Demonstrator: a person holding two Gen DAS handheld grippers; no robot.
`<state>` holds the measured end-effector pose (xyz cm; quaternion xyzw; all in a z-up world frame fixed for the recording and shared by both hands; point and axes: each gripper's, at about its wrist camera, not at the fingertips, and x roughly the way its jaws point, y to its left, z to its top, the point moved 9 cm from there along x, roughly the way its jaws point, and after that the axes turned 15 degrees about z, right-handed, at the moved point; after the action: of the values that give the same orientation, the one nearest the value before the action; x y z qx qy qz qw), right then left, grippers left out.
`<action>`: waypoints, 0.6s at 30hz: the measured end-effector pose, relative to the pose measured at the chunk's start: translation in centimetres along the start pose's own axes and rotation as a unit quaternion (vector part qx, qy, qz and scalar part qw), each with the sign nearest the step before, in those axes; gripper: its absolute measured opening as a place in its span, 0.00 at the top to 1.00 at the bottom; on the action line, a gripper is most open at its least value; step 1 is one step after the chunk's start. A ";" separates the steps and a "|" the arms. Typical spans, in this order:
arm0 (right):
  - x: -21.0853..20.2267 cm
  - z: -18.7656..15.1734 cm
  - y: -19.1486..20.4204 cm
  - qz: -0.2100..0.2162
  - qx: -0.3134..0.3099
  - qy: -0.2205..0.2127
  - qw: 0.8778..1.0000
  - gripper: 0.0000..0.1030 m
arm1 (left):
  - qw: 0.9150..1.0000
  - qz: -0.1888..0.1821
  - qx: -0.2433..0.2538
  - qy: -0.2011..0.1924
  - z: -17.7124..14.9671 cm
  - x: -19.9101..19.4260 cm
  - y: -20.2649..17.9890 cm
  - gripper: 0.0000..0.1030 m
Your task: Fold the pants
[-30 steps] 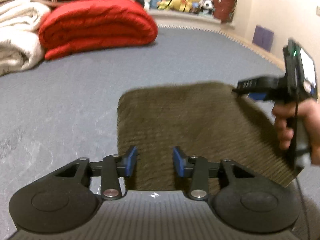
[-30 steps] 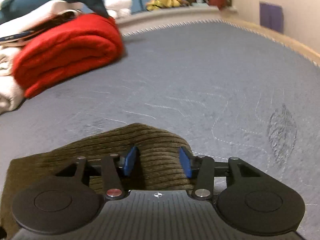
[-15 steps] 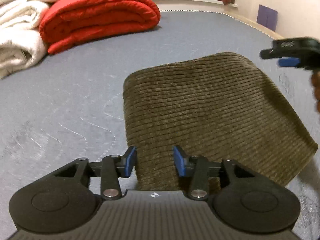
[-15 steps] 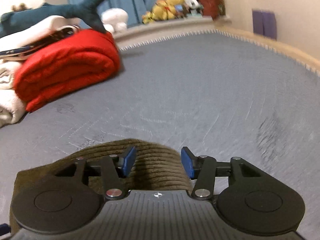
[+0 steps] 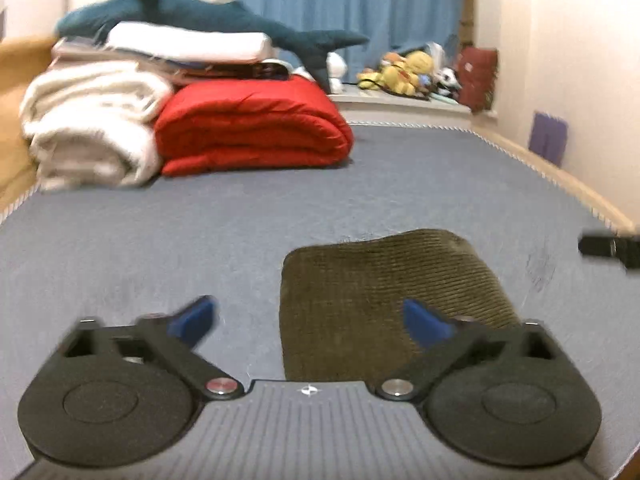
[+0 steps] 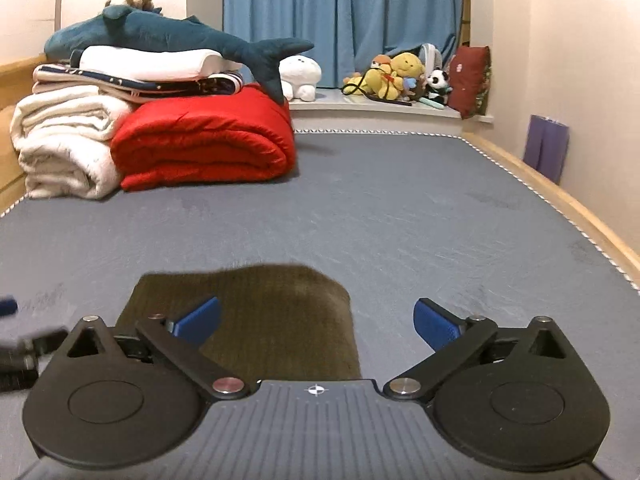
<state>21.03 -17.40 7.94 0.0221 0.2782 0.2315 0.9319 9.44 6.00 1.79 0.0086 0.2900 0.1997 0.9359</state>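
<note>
Corduroy pants, folded into a compact olive block, lie on the grey mattress just ahead of both hand-held grippers, long axis running away from them. Left gripper and right gripper are spread wide and hold nothing. The block sits ahead-right of the left, ahead-left of the right, about equally near; the fold looks essentially finished.

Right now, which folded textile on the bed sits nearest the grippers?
The olive corduroy pants, folded flat just ahead of the open left gripper and open right gripper. The red comforter and white blanket lie far back.
</note>
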 end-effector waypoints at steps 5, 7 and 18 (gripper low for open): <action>-1.9 -3.0 0.3 0.014 0.031 -0.006 0.999 0.01 | 0.997 -0.004 -0.004 0.071 -4.5 -0.1 -1.0 0.00; -1.4 -4.5 -0.1 0.002 0.030 -0.002 1.000 0.01 | 0.994 0.000 0.004 0.112 -6.0 0.6 -1.5 0.00; 0.7 -5.3 -0.2 0.005 0.023 0.040 0.999 0.01 | 0.993 0.009 0.022 0.117 -6.3 3.0 -1.0 0.00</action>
<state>18.83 -17.71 3.04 0.0356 0.3208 0.2300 0.9181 8.60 5.53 -5.22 0.0086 0.4017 0.2008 0.8935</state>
